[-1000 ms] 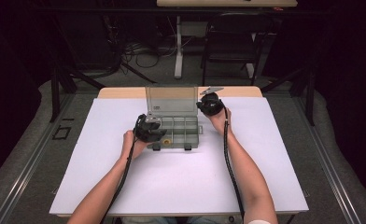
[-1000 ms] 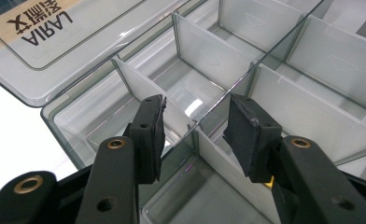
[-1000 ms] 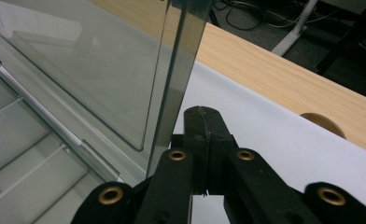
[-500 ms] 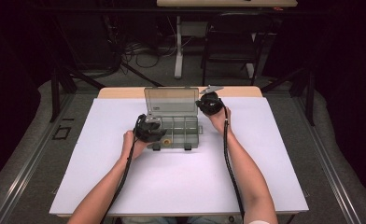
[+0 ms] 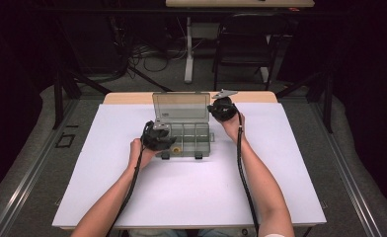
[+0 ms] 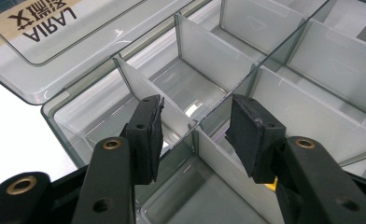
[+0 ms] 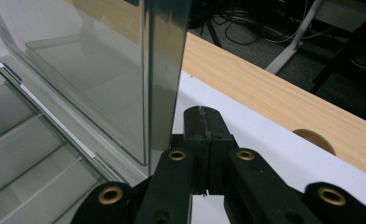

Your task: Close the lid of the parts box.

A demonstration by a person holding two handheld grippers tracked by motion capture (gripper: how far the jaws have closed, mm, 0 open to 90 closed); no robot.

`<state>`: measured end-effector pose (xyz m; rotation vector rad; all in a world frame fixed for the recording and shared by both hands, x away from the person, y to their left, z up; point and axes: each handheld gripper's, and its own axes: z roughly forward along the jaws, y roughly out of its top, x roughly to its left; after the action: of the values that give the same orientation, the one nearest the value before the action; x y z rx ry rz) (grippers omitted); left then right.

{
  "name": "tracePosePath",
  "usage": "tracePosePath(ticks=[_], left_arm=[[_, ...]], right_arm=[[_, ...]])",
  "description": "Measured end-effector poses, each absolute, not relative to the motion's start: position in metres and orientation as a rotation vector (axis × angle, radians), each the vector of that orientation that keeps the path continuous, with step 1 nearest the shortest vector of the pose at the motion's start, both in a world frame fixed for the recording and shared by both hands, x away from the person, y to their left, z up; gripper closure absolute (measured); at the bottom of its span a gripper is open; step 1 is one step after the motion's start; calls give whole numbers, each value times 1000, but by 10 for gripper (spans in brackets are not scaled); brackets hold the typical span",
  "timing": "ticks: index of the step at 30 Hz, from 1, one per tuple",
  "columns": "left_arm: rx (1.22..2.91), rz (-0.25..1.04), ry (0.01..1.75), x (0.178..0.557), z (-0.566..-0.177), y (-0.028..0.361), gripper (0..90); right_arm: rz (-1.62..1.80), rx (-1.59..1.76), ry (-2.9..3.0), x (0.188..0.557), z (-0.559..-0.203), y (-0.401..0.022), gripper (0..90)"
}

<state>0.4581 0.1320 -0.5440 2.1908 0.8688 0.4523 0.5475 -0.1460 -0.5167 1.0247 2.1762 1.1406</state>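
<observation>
While the box (image 5: 184, 139) is sitting near the back middle of the tabletop (image 5: 191, 192) with its lid (image 5: 180, 106) standing upright, it's being worked from both sides. The left tongs (image 6: 195, 135) are being held released over the front-left compartments, jaws straddling a divider (image 6: 141, 91) with nothing pinched between them, and they've just been opening a touch. The right tongs (image 7: 203, 133) are being kept clenched and empty, pressed just beside the lid's right edge, probably to prop it open, though actual contact can't quite be made out.

Handling-wise, it's being read as a light, stiff, clear plastic organiser: slick walls, thin dividers, likely to skate across the smooth tabletop if nudged. A small yellow bit (image 5: 175, 148) is sitting in a front compartment. The lid is probably floppy at the hinge, so it's best being gripped at the side edge or front rim, not the flat face. The dividers are looking flimsy, so squeezing them hard isn't being recommended; the outer wall or the front latches (image 5: 198, 155) are looking like the safer hold.
</observation>
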Motion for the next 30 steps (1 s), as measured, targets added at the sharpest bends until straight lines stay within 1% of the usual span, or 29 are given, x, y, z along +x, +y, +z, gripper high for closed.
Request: tracePosePath(ticks=[15,19,27,29,30], left_arm=[[2204,455,831,458,-547,131,453],[2204,463,811,458,-544,131,337],[2122,484,807,456,-530,140,155],[2107,486,807,455,-526,142,145],[2099,491,808,455,-525,143,124]], right_arm=[[1170,999,2164,544,-510,-147,900],[1174,1000,2162,543,-509,-147,900],[1180,996,2160,541,-509,-147,900],[1181,993,2158,541,-510,-147,900],[1183,994,2157,541,-510,-147,900]])
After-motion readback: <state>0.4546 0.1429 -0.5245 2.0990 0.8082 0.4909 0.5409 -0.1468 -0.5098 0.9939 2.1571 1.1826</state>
